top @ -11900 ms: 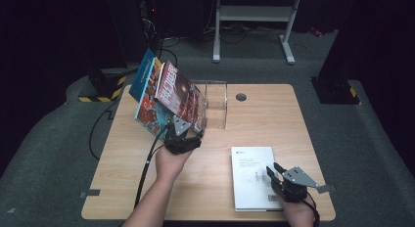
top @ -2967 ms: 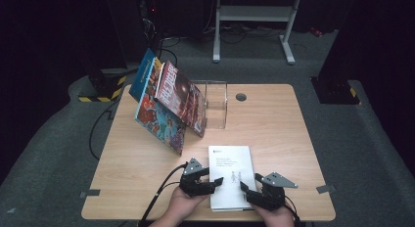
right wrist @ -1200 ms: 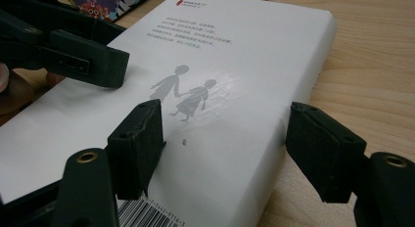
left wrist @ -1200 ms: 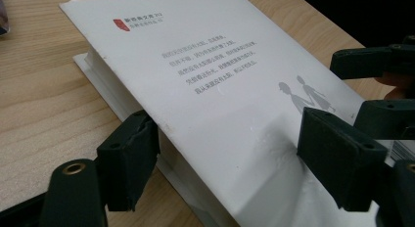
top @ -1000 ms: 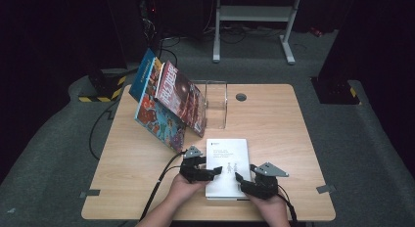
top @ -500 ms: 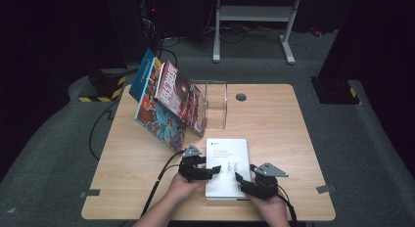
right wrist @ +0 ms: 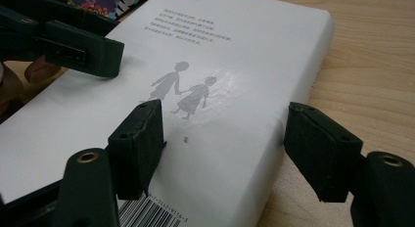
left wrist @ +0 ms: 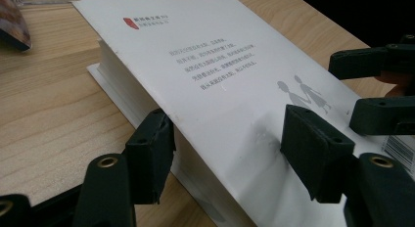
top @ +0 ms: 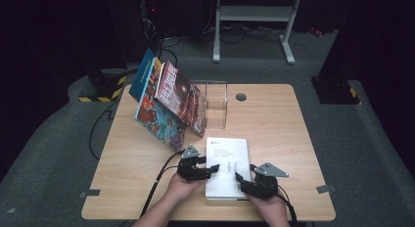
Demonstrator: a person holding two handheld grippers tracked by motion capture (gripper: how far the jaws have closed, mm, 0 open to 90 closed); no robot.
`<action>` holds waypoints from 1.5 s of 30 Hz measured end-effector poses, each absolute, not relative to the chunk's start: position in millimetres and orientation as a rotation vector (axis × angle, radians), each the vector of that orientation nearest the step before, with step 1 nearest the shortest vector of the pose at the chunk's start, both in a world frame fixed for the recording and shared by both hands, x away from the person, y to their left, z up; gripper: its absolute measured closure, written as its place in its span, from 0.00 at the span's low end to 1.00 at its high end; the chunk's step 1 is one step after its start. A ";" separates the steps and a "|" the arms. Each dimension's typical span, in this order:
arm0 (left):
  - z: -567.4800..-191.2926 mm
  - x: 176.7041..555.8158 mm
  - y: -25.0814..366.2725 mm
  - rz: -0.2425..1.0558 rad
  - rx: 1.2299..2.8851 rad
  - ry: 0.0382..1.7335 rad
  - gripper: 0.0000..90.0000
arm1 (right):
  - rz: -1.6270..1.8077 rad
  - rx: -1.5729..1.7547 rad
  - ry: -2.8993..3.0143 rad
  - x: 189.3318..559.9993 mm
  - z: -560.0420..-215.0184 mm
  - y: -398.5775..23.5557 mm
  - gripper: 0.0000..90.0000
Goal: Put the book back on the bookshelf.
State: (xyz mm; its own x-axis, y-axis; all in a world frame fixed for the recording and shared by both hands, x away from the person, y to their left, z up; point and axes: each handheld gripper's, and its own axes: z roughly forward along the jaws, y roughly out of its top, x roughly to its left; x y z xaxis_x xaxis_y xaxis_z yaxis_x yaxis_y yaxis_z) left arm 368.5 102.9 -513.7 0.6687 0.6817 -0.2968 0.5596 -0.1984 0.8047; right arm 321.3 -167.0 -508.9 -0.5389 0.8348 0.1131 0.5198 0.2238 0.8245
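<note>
A white book (top: 227, 163) lies flat on the wooden table (top: 279, 124), near the front edge. My left gripper (top: 213, 169) is at its near left side. In the left gripper view, my left gripper (left wrist: 230, 148) has one pad against the page edge and the other over the cover of the white book (left wrist: 220, 65). Its jaws have just been closing with the book's edge between them. My right gripper (top: 240, 180) is at the near right corner. There my right gripper (right wrist: 225, 144) has one pad on the cover of the white book (right wrist: 235, 51) and one at the spine.
Several colourful books (top: 166, 104) lean on a clear acrylic stand (top: 216, 102) at the table's back left. A round cable hole (top: 240, 96) sits behind the stand. Cables trail off the front left edge. Bare wood lies to the right of the white book.
The left hand came from the leaning books to the white book, which slid a little away and to the left. Over the last second the left jaws narrowed around its edge.
</note>
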 end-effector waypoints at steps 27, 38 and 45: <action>-498.4 351.9 102.4 0.392 1.869 0.755 0.48 | 1.273 1.254 2.141 317.4 -504.8 -170.5 0.34; -497.6 347.2 102.9 0.439 1.850 0.702 0.48 | 1.271 1.276 2.126 316.6 -502.9 -180.6 0.34; -496.8 344.8 102.6 0.471 1.842 0.668 0.48 | 1.271 1.289 2.136 318.6 -504.0 -180.5 0.32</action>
